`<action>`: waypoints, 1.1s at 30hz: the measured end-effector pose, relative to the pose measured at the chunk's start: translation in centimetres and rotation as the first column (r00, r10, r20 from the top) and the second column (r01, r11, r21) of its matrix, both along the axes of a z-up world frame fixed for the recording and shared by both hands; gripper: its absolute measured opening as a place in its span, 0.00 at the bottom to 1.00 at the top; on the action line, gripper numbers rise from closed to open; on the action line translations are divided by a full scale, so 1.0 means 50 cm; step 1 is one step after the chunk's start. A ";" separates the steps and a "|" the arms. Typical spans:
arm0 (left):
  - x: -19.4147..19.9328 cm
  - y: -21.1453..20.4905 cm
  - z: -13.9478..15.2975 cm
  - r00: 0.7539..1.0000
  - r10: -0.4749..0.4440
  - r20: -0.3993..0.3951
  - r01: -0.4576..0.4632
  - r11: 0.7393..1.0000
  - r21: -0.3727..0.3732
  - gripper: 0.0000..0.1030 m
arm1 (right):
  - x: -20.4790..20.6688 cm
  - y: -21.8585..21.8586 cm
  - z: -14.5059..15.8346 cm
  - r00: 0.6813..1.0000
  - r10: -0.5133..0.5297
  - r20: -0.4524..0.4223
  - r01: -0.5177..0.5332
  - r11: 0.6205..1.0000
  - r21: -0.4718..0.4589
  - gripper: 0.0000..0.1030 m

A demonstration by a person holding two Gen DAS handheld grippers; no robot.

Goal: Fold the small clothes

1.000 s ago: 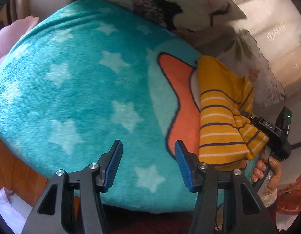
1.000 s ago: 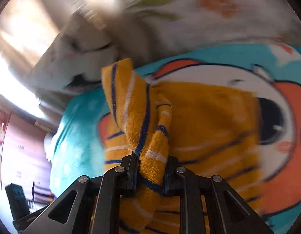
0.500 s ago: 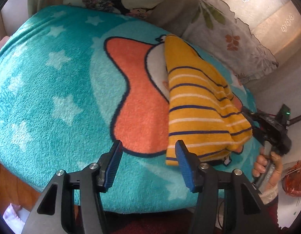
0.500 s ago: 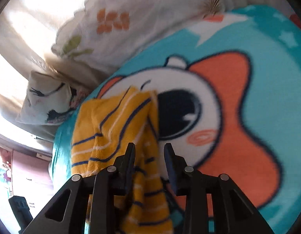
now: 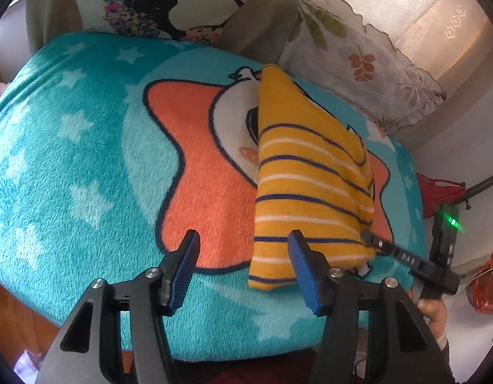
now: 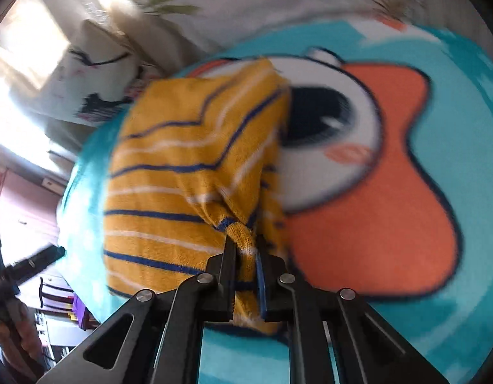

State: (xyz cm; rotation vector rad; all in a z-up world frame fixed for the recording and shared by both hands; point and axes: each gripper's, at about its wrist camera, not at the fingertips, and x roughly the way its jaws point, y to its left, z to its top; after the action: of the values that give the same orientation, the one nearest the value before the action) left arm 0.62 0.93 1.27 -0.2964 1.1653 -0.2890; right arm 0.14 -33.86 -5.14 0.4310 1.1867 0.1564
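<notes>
Where right claw (image 6: 245, 252) pinches, striped garment (image 6: 182, 172) bunches.

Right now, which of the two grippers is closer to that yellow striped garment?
Right. The right gripper has its jaws shut on the yellow striped garment; the left gripper hangs open at its near edge, not touching.

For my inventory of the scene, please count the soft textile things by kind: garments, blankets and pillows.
Garments: 1, the yellow fleece garment with navy and white stripes, pinched by the right gripper.
Blankets: 1, the teal fleece blanket with white stars and an orange cartoon star.
Pillows: 2, the cream pillow with a black bird print and the white leaf-print pillow with a scalloped edge.
Total: 4.
</notes>
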 end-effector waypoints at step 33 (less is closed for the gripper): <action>0.307 -0.110 -0.033 0.972 -0.236 0.010 0.230 0.935 -0.269 0.56 | 0.216 0.034 0.056 0.982 -0.077 0.173 0.012 0.937 0.349 0.35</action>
State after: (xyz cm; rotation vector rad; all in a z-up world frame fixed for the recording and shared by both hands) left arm 15.99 -4.57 -0.36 -0.3999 1.1855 -0.6576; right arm 10.93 -32.18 -2.33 0.7378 0.9662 0.3627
